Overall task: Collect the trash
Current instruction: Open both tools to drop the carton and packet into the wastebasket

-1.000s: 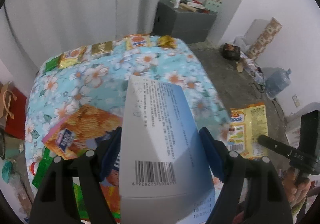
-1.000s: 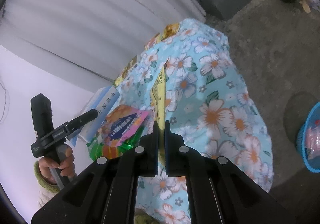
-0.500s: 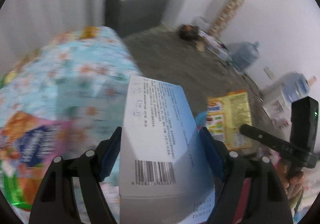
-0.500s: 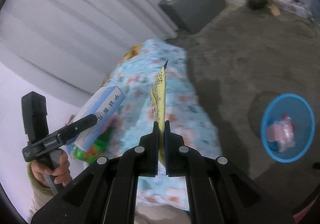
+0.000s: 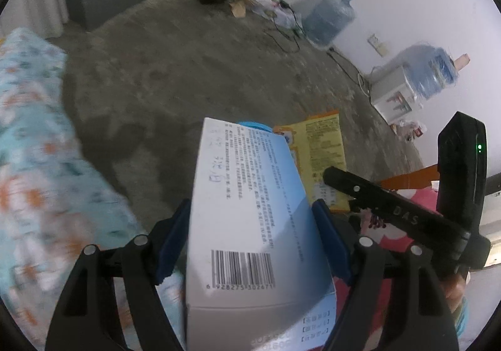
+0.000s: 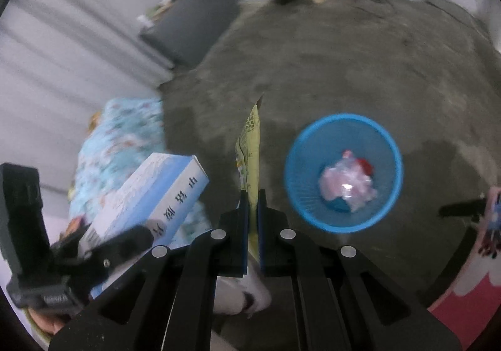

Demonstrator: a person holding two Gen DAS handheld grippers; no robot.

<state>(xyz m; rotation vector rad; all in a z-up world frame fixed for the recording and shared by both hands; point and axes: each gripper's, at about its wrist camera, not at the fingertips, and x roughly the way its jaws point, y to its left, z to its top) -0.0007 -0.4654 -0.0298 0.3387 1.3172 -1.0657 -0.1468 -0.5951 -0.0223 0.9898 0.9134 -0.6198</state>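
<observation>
Right of centre in the right wrist view, the bin [image 6: 343,172] lies just right of the right gripper [image 6: 253,194] (jaws easing apart, wrapper [image 6: 250,144] upright between them); left gripper [image 5: 250,225] clamps the box [image 5: 247,210].

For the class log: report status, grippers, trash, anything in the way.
Left gripper clamps the box. Right gripper opening, yellow wrapper between pads. Blue bin ahead, floor path clear.

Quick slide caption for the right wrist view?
Right gripper, jaws opening on a yellow wrapper, beside the blue basket.
</observation>
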